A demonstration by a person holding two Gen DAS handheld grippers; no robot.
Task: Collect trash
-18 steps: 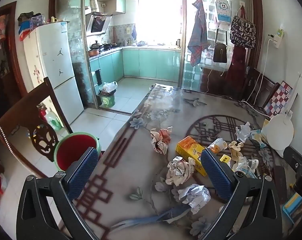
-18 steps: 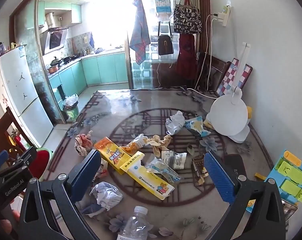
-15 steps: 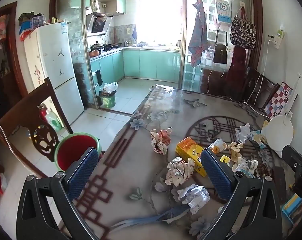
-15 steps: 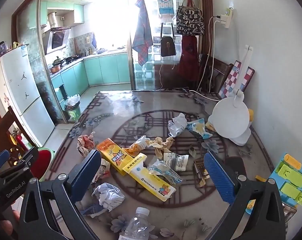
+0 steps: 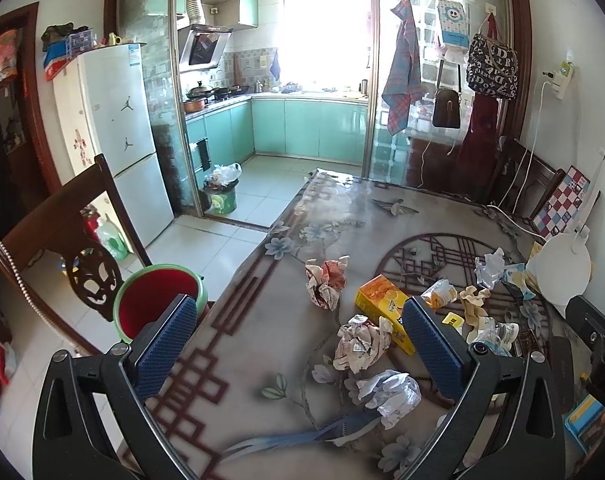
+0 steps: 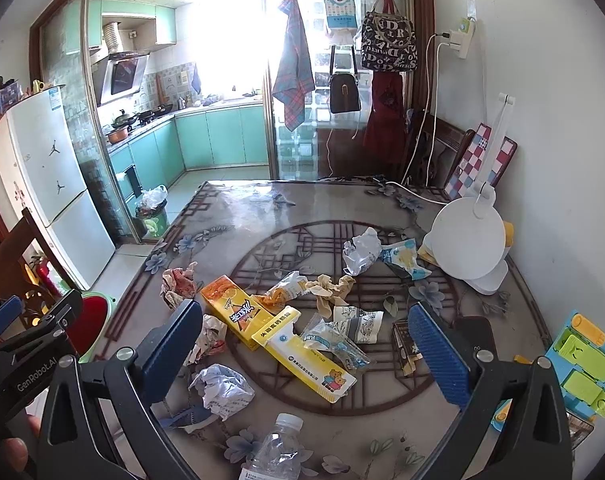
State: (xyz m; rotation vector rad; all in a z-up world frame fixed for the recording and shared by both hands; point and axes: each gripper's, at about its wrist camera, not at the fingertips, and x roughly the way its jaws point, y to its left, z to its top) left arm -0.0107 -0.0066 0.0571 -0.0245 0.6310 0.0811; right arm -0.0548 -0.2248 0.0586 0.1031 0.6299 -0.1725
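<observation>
Both grippers are held out ahead of the person, tipped moderately downward, each with its 2 jaws spread as wide as they go and nothing between the blue ribbed pads.

The left gripper shows black arms fanning out from the bottom of its own view; its left pad and right pad stand well apart. In the right wrist view it appears at the far left edge as a black body, with a fingertip of the person's left hand just below it.

The right gripper is posed alike, wide open, and empty. Its black body shows at the far right of the left wrist view.
</observation>
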